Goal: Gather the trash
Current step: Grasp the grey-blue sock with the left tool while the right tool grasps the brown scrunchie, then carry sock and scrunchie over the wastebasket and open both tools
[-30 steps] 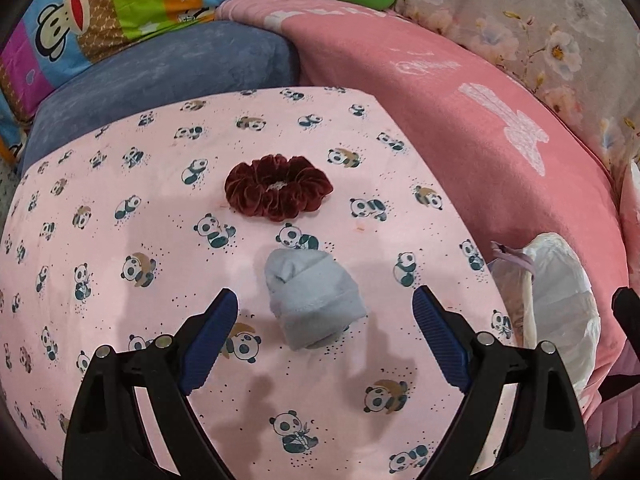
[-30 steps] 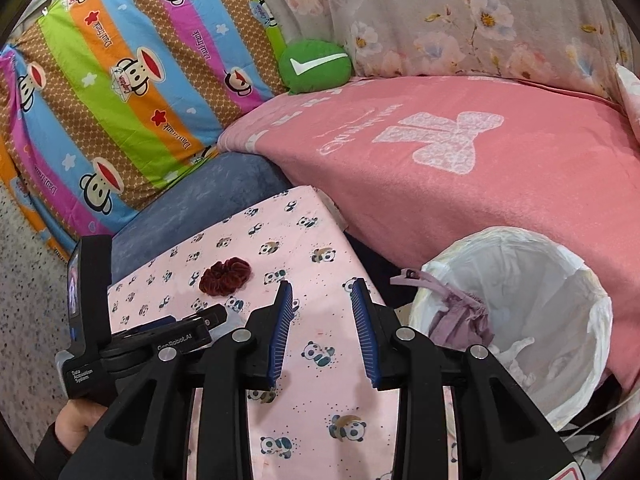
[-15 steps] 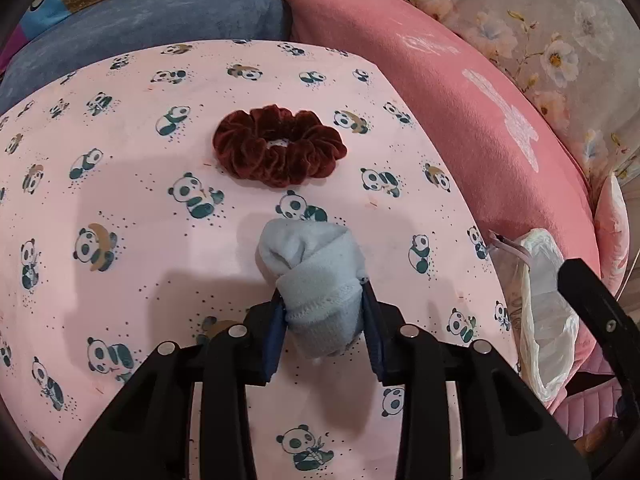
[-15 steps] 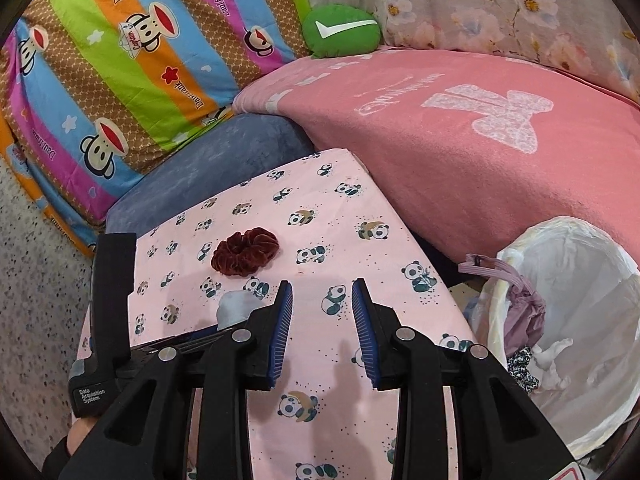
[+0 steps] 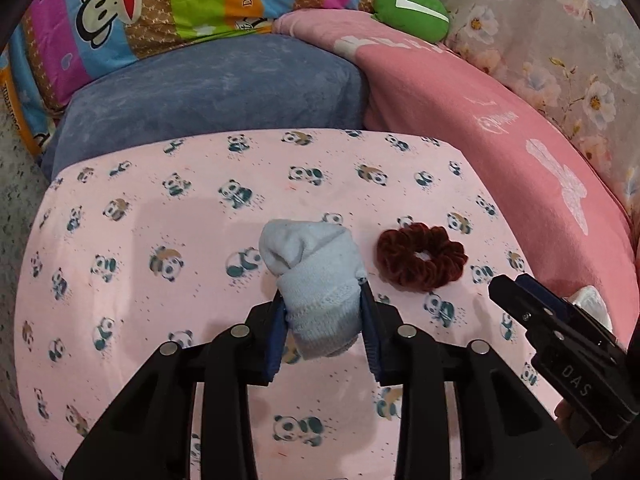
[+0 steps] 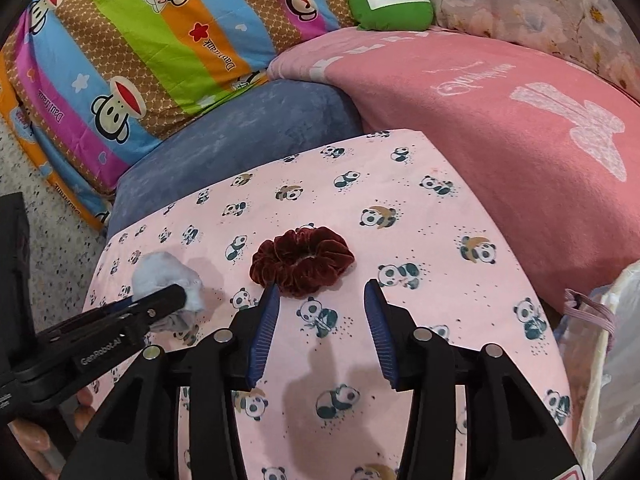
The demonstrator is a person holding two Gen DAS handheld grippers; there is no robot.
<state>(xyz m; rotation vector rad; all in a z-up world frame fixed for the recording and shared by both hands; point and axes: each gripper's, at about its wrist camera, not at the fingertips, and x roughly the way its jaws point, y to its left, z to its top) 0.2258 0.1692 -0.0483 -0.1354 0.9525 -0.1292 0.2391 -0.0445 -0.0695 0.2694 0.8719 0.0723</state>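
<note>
My left gripper is shut on a rolled pale blue sock, held just above the pink panda-print cloth. In the right wrist view the same sock shows at the left, behind the left gripper. A dark red velvet scrunchie lies on the cloth just beyond my right gripper, whose jaws are opening with nothing between them. In the left wrist view the scrunchie sits right of the sock, with the right gripper's finger close to it.
A white-lined trash bin with a purple item at its rim stands at the right edge of the panda cloth. Behind are a blue cushion, a pink blanket, a striped monkey-print pillow and a green plush.
My left gripper shut on the sock and carried it left of the scrunchie. The right gripper swung from the bin side over the cloth toward the scrunchie, and its jaws widened.
</note>
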